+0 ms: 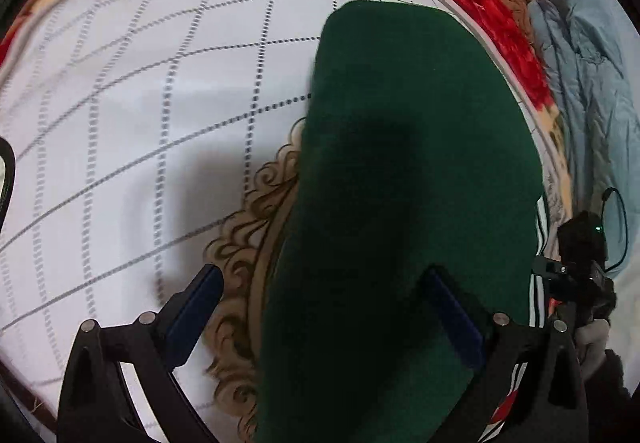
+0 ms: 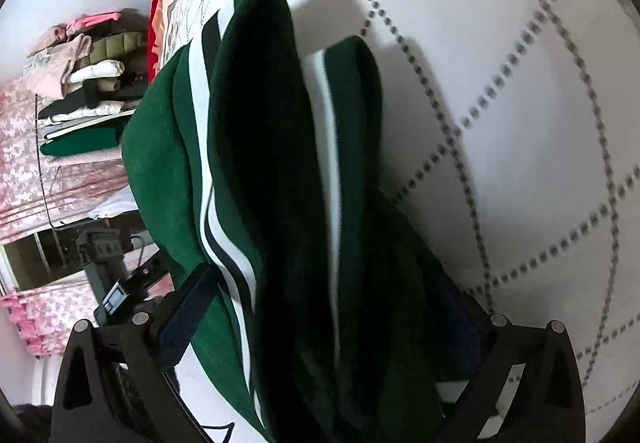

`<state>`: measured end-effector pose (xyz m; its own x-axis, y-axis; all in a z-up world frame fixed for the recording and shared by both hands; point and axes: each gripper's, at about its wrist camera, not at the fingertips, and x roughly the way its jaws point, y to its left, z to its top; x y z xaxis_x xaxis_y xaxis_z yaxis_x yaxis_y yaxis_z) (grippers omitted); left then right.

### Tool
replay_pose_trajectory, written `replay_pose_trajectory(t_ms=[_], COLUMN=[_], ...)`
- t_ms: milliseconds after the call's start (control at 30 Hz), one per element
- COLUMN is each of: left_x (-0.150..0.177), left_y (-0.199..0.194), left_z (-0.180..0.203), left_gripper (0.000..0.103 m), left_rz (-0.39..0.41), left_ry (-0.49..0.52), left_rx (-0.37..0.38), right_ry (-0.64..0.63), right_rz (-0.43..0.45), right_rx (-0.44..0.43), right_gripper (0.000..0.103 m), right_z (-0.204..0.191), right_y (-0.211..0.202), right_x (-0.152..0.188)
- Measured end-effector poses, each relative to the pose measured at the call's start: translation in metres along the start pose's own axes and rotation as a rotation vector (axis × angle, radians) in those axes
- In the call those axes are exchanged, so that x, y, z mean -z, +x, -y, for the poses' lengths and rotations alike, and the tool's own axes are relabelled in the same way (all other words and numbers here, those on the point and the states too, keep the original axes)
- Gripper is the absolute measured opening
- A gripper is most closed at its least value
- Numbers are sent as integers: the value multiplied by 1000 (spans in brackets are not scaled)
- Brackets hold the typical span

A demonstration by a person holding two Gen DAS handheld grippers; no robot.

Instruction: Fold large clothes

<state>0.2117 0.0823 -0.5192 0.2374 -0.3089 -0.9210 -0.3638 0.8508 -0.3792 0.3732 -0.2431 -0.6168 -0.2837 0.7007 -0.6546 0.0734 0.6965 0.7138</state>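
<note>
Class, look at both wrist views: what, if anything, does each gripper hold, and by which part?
Both grippers, left and right, have wide-open jaws around the green garment. Neither is visibly clamped on it, so no hold is confirmed.

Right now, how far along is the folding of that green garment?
Partway, it seems. Done: the green garment with white stripes is already gathered into long layered folds on the quilted white bedspread. In hand: both the left gripper and the right gripper have open jaws around the cloth, neither pinching it. Left: probably a final fold, then adding it to the pile of folded clothes.
</note>
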Motion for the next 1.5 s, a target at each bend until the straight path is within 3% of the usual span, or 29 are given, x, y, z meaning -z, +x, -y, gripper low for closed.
replay_pose_trajectory(t_ms=[67, 100, 133, 267, 300, 367, 433, 533, 567, 633, 700, 767, 1000, 1167, 1267, 1500], left_x=[-3, -5, -7, -16, -20, -26, -30, -37, -38, -40, -45, -55, -85, -129, -180, -300], left_y=[2, 3, 4, 8, 9, 16, 21, 17, 14, 10, 0, -12, -32, -34, -33, -11], left_z=[2, 3, 3, -1, -1, 2, 5, 18, 26, 39, 45, 46, 58, 90, 119, 173], left_gripper=[103, 103, 103, 103, 103, 103, 102, 98, 98, 98, 95, 88, 88, 88, 88, 88], left_rz=[9, 13, 12, -16, -34, -70, -91, -69, -57, -38, -13, -13, -15, -9, 23, 74], left_ry=[25, 39, 48, 64, 84, 124, 144, 197, 230, 288, 327, 315, 346, 358, 356, 376], left_rx=[39, 49, 61, 119, 136, 163, 195, 228, 221, 182, 160, 183, 197, 200, 200, 187], right_ry=[11, 29, 42, 89, 101, 117, 167, 171, 153, 145, 180, 204, 220, 206, 194, 148], right_rz=[-3, -21, -29, -55, -46, -11, 33, 69, 69, 77, 106, 143, 218, 243, 263, 294], right_rx=[-18, -68, -92, -281, -260, -154, -159, -156, -129, -96, -116, -154, -207, -191, -178, -160], right_gripper=[99, 82, 77, 72, 72, 85, 92, 98, 97, 81, 62, 57, 53, 53, 53, 53], right_z=[-3, -6, -7, -11, -5, 8, 22, 8, -2, -20, -26, -31, -52, -67, -79, -105], right_y=[6, 10, 11, 7, 7, 9, 15, 25, 30, 37, 38, 34, -4, -37, -65, -122], right_x=[0, 1, 3, 25, 30, 34, 38, 37, 36, 39, 43, 50, 56, 13, -35, -195])
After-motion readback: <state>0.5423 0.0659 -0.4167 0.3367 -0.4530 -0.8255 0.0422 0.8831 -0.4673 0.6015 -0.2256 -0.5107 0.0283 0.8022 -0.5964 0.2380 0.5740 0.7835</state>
